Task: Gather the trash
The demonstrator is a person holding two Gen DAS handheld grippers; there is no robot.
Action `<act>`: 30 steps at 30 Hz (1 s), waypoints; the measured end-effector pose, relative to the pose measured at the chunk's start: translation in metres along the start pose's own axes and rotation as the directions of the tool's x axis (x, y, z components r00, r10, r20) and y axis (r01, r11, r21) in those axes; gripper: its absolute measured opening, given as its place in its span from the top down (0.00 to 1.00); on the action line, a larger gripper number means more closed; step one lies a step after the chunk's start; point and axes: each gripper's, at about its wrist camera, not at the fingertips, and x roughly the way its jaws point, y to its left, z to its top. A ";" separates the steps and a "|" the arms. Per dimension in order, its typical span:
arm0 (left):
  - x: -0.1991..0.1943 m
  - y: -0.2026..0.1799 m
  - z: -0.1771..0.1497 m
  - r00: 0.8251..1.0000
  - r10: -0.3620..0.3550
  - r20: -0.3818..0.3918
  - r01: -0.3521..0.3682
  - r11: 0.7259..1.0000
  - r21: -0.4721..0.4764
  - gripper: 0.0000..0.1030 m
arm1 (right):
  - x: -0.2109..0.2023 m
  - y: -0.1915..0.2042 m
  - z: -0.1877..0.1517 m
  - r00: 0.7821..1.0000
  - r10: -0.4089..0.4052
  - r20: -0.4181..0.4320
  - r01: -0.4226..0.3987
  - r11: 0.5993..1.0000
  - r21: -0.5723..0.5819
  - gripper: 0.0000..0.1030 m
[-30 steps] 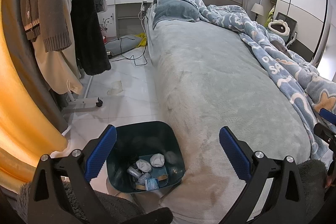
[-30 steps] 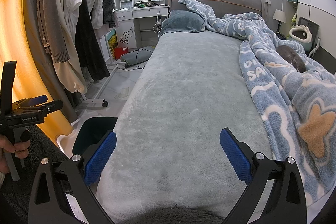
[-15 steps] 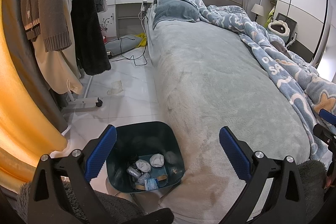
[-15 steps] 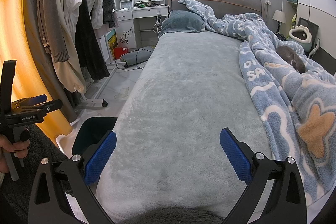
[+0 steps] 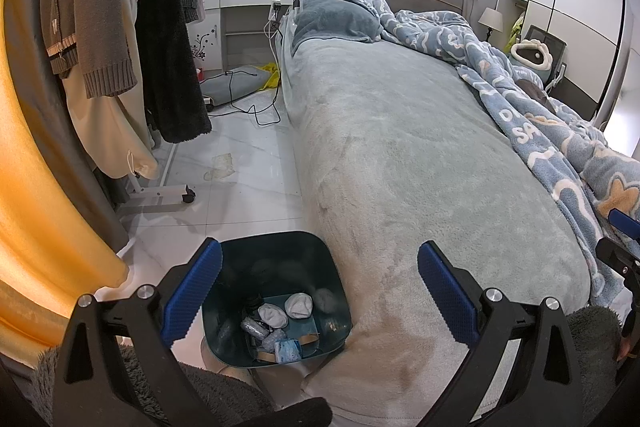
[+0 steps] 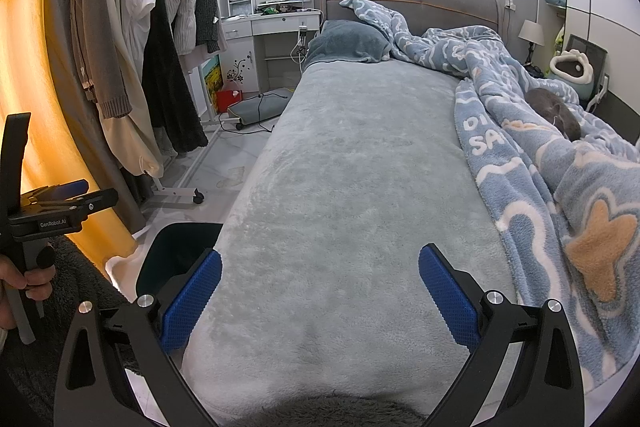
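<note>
A dark teal trash bin point(image 5: 240, 247) stands on the floor at the foot corner of the bed; several crumpled tissues and wrappers point(image 5: 276, 323) lie in its bottom. Its rim also shows in the right wrist view point(image 6: 180, 231). My left gripper point(image 5: 320, 295) is open and empty, held above the bin and the bed corner. My right gripper point(image 6: 320, 299) is open and empty over the grey bedspread point(image 6: 352, 167). A flattened scrap point(image 5: 220, 167) lies on the tiled floor beside the bed.
A clothes rack with hanging coats point(image 5: 132, 27) stands left, its wheeled base point(image 5: 160, 195) on the floor. A yellow curtain point(image 5: 36, 187) is at far left. Cables and a grey pad point(image 5: 240, 83) lie near the dresser. A blue blanket point(image 6: 540, 155) with a cat point(image 6: 556, 111) covers the bed's right side.
</note>
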 end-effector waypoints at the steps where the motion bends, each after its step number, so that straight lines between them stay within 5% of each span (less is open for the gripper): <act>1: 0.000 -0.001 0.000 1.000 -0.001 -0.001 0.001 1.000 0.000 0.03 | 0.000 0.001 0.000 1.000 0.000 0.000 0.000 1.000 0.000 0.03; 30: -0.002 -0.003 0.001 1.000 -0.002 -0.002 0.001 1.000 -0.018 0.03 | 0.000 0.000 0.002 1.000 -0.005 -0.001 0.005 1.000 -0.004 0.03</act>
